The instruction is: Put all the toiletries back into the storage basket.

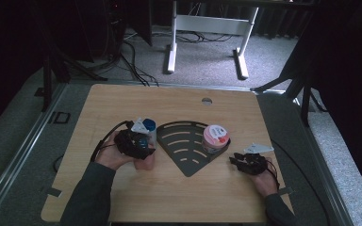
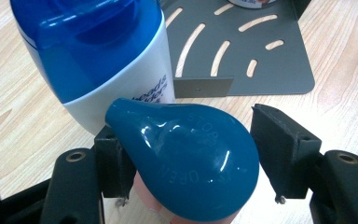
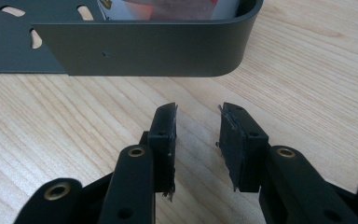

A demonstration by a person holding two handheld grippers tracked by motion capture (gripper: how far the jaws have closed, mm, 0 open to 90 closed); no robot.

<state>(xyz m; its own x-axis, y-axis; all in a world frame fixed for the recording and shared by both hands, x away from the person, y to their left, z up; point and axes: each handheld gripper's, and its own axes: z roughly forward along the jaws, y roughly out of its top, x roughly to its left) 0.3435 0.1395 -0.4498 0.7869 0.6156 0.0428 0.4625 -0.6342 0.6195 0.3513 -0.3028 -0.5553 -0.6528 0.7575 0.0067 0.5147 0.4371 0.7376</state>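
From up top in the high view, the wooden tabletop (image 1: 122,101) has a dark fan-shaped slotted tray (image 1: 181,150) sitting about in the middle. A tub with a pink lid (image 1: 215,136) stands at the tray's right corner, against its raised rim. The left tongs (image 1: 139,143) are just off the tray's left edge, right beside a white bottle with a blue cap (image 1: 149,127), and there's something pinkish under them with a teal top, hard to make out from here. The right tongs (image 1: 238,160) sit low over bare wood just to the right of the tray, close to the tub but not touching it.

Left gripper view makes it way clearer: a teal teardrop-shaped cap (image 2: 191,161) with raised lettering sits between the two jaws, on top of a pink bottle (image 2: 144,198) you can barely see. The left-hand jaw is up against it, the right-hand jaw has a small gap, so these tongs are spread around the cap and not pinching it. The blue-capped bottle stands just behind, touching or nearly touching the cap's pointed end, with the tray's corner further back.

Right gripper view: those tongs are partly spread with nothing between them, just wood grain. The tray's curved wall is ahead of the tips, a bit apart, and the tub's bottom edge peeks over it.
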